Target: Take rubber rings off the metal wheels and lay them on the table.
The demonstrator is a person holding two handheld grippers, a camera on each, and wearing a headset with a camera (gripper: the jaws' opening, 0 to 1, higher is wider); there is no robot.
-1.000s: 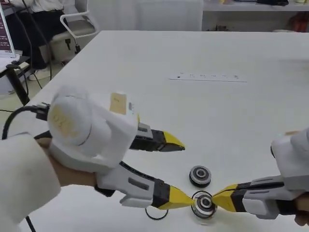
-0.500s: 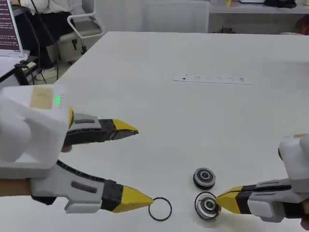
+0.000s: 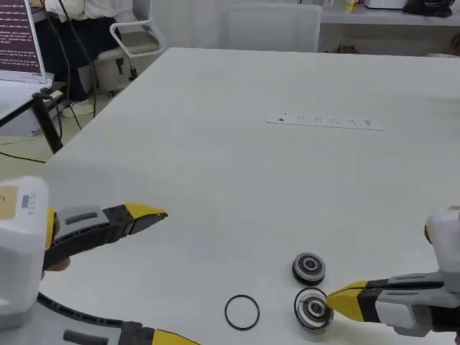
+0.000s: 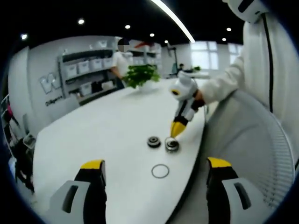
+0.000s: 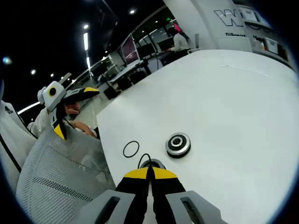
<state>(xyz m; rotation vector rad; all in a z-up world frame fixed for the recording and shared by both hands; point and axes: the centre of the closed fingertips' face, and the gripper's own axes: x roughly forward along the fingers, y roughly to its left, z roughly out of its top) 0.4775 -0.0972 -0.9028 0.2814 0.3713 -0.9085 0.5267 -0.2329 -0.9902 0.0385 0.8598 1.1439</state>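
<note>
Left gripper [image 3: 178,277] has backed off toward 8 o'clock, jaws spread wide and holding nothing. 0.5 s ago its lower tip was just beside the loose ring [image 3: 241,312]. That ring lies flat on the table [image 3: 237,165], at 9 o'clock of the near wheel [image 3: 313,308], with the far wheel [image 3: 309,267] at 12. Right gripper [image 3: 335,297] stays at the near wheel's 3 o'clock edge. In the right gripper view its jaws are clenched, with a thin black loop [image 5: 141,157] rising from the tips over that wheel. The head view is too coarse to tell.

Left gripper [image 3: 172,277] farther from loose ring [image 3: 242,313]
</note>
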